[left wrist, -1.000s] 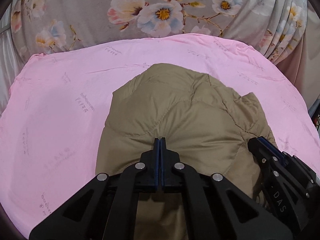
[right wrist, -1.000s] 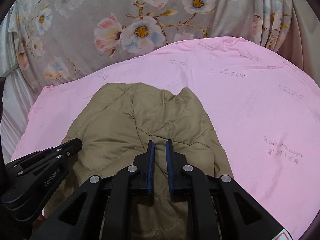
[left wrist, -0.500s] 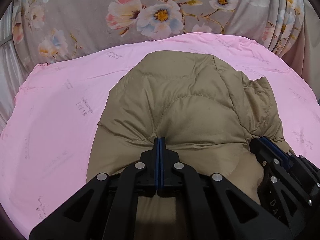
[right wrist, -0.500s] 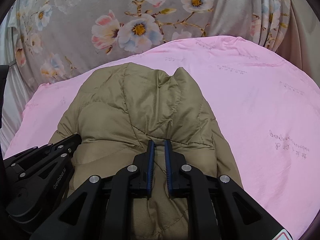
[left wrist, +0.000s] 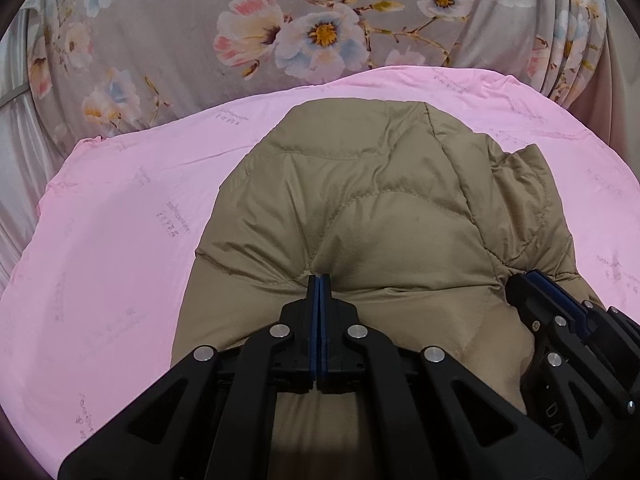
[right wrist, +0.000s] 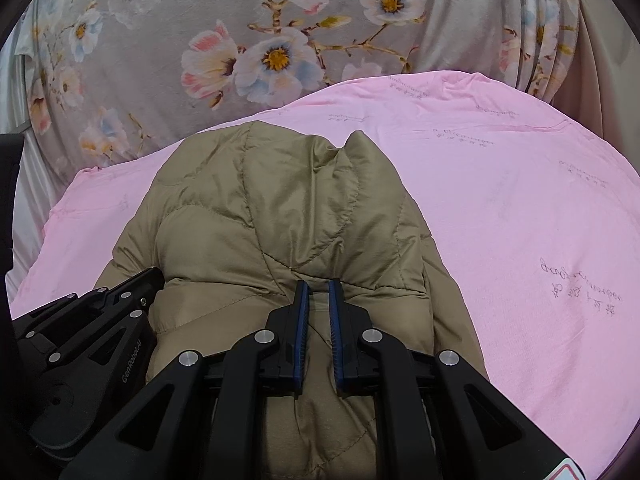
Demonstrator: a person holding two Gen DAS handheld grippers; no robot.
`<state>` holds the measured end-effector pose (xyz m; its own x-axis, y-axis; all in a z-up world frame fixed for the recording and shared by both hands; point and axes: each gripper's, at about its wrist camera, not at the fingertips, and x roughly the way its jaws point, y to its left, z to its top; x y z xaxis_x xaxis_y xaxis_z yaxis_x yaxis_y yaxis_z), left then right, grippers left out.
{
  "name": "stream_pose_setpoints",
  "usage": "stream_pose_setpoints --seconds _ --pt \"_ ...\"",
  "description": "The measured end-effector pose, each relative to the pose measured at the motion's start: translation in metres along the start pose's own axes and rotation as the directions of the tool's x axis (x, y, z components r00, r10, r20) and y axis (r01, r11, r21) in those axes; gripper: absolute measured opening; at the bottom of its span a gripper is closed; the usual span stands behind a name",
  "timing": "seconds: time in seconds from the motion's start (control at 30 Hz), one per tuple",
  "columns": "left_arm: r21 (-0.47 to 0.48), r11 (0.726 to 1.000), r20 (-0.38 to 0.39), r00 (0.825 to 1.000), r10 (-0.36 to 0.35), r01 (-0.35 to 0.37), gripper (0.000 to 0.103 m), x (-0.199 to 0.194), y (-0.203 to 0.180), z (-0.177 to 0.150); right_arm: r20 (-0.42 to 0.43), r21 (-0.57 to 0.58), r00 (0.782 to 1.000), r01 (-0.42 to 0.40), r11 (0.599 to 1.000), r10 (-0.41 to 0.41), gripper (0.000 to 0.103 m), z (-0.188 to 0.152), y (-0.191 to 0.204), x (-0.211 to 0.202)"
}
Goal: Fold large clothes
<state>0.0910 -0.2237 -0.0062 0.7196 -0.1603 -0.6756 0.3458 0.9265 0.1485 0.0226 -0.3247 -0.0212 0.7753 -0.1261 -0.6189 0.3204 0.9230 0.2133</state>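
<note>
A khaki quilted puffer jacket [left wrist: 380, 216] lies on a pink sheet [left wrist: 112, 248], folded over on itself, its far edge near the sheet's back edge. My left gripper [left wrist: 319, 280] is shut on a fold of the jacket near its front left. My right gripper [right wrist: 318, 286] is shut on a thicker fold of the jacket [right wrist: 280, 208], with fabric filling the narrow gap between the fingers. The right gripper also shows at the right of the left wrist view [left wrist: 560, 320]. The left gripper shows at the left of the right wrist view [right wrist: 100, 312].
A grey floral curtain [left wrist: 320, 32] hangs behind the pink sheet. It also shows in the right wrist view [right wrist: 276, 56]. Bare pink sheet [right wrist: 520, 220] stretches to the right of the jacket. Pale fabric [left wrist: 16, 152] hangs at the far left.
Both grippers have carried the held jacket edge forward, away from me. The jacket now reaches further toward the sheet's back edge and covers more of the pink sheet. Both grips are unchanged.
</note>
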Motion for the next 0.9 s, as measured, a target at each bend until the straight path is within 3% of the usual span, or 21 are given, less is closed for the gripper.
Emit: stream_pose_setpoints --seconds 0.1,0.2,0.23,0.27,0.3,0.33,0.37,0.43,0.5,0.63,0.73,0.8,0.9 --pt "-0.007 1.0 -0.002 1.0 -0.015 0.015 0.0 -0.002 0.002 0.001 -0.001 0.012 1.0 -0.023 1.0 0.023 0.008 0.002 -0.004 -0.003" --pt "-0.035 0.996 -0.034 0.996 -0.085 0.084 0.0 -0.014 0.016 0.003 -0.033 0.021 0.999 -0.036 0.999 0.036 0.012 0.009 -0.01 -0.022" --pt "-0.047 0.993 -0.045 0.993 -0.111 0.109 0.006 -0.021 0.023 0.003 -0.04 0.036 0.998 -0.041 0.999 0.042 0.015 0.011 -0.013 -0.031" --pt "-0.058 0.99 -0.052 0.99 -0.129 0.126 0.021 -0.028 0.03 0.003 -0.042 0.062 0.998 -0.048 0.997 0.051 0.024 0.012 -0.019 -0.044" --pt "-0.071 0.987 -0.061 0.987 -0.148 0.143 0.033 -0.035 0.038 0.002 -0.043 0.086 0.998 -0.052 0.995 0.056 0.043 0.014 -0.026 -0.054" --pt "-0.097 0.981 -0.075 0.981 -0.177 0.169 0.069 -0.043 0.05 0.002 -0.045 0.102 0.997 -0.051 0.993 0.055 0.053 0.015 -0.032 -0.062" --pt "-0.124 0.977 -0.081 0.98 -0.183 0.172 0.093 -0.047 0.059 0.001 -0.055 0.117 0.997 -0.048 0.992 0.055 0.065 0.015 -0.04 -0.068" --pt "-0.176 0.968 -0.072 0.978 -0.196 0.181 0.093 -0.056 0.081 -0.002 -0.108 0.148 0.991 -0.058 0.987 0.074 0.065 0.015 -0.057 -0.07" --pt "-0.216 0.956 -0.119 0.967 -0.225 0.196 0.095 -0.051 0.097 -0.005 -0.185 0.243 0.971 -0.105 0.964 0.152 0.067 0.011 -0.078 -0.062" --pt "-0.376 0.886 -0.22 0.903 -0.369 0.27 0.095 -0.023 0.127 -0.018 -0.267 0.452 0.889 -0.225 0.863 0.371 0.071 -0.007 -0.106 -0.037" --pt "-0.494 0.802 -0.229 0.839 -0.494 0.337 0.095 -0.009 0.138 -0.028 -0.286 0.51 0.851 -0.253 0.822 0.44 0.076 -0.016 -0.107 -0.026" --pt "-0.529 0.762 -0.229 0.802 -0.552 0.373 0.095 -0.005 0.138 -0.031 -0.291 0.575 0.805 -0.285 0.767 0.517 0.076 -0.026 -0.105 -0.015" --pt "-0.545 0.723 -0.237 0.749 -0.619 0.424 0.095 -0.001 0.125 -0.033 -0.263 0.608 0.785 -0.316 0.728 0.561 0.078 -0.036 -0.1 -0.012"
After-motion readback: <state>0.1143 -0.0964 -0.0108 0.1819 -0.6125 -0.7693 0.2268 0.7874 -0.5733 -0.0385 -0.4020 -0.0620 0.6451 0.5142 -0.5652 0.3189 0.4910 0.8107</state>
